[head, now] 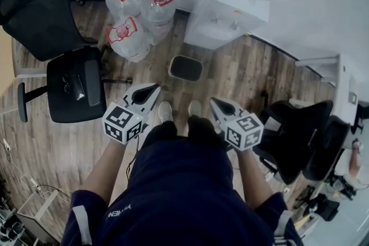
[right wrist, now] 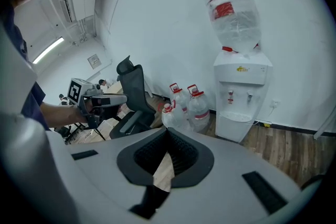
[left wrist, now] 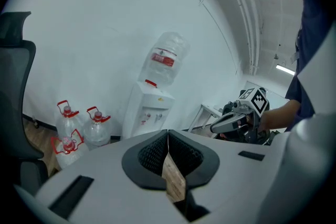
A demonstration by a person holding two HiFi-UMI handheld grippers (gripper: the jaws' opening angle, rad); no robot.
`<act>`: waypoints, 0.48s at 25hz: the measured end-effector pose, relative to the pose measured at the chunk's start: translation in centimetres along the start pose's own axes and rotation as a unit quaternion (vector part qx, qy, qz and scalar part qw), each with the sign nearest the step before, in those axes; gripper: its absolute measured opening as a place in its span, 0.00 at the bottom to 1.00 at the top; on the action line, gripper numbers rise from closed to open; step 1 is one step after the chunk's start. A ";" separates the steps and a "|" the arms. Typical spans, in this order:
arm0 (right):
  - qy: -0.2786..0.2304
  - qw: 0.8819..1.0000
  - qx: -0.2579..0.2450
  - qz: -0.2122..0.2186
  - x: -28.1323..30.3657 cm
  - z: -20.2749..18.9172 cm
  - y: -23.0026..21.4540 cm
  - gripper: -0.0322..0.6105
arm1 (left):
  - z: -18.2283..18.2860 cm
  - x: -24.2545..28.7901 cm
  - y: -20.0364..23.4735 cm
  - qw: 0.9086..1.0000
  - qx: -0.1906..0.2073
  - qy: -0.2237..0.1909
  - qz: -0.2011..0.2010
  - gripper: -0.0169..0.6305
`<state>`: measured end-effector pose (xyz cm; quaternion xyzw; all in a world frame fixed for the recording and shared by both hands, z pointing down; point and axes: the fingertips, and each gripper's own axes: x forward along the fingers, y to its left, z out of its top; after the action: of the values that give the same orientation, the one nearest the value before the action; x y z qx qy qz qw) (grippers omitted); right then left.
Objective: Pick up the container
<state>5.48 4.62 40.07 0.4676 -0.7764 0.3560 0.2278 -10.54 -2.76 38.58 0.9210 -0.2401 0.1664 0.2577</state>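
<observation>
Red-labelled water jugs (head: 128,37), print unreadable, left gripper (head: 154,89) and right gripper (head: 214,102) jaws closed, empty

Small rectangular container (head: 185,68), rounded corners, pale rim, dark inside, open at the top. Stands upright on the wood floor (head: 242,69), near the foot of the water dispenser (head: 230,6), just right of the water jugs (head: 130,37).
</observation>
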 end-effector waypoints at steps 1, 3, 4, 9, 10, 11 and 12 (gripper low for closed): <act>0.004 1.000 0.001 -0.002 0.7 0.1 -0.8 0.08 | -0.3 0.7 0.5 1.000 -0.003 0.005 0.001 0.07; 0.014 1.000 -0.002 -0.007 2.5 0.1 -2.6 0.08 | -1.2 2.3 1.6 1.000 -0.010 0.017 0.003 0.07; 0.022 1.000 -0.005 -0.008 3.3 -0.1 -3.4 0.08 | -1.8 3.0 2.0 1.000 -0.015 0.024 0.006 0.07; 0.073 0.997 -0.030 -0.008 8.1 -1.6 -8.6 0.08 | -6.2 8.0 4.3 0.996 -0.054 0.068 0.025 0.07; 0.083 0.996 -0.039 -0.009 9.3 -2.0 -10.0 0.08 | -7.2 9.2 5.0 0.995 -0.063 0.076 0.031 0.07; 0.093 0.994 -0.048 -0.009 10.5 -2.4 -11.3 0.08 | -8.3 10.3 5.7 0.993 -0.074 0.084 0.037 0.07; 0.103 0.993 -0.057 -0.008 11.7 -2.9 -12.7 0.08 | -9.5 11.5 6.5 0.991 -0.085 0.091 0.045 0.07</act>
<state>11.41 -3.69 54.28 0.4212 -0.7641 0.3550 0.3356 -6.19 -6.49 53.77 0.8652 -0.2695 0.2402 0.3480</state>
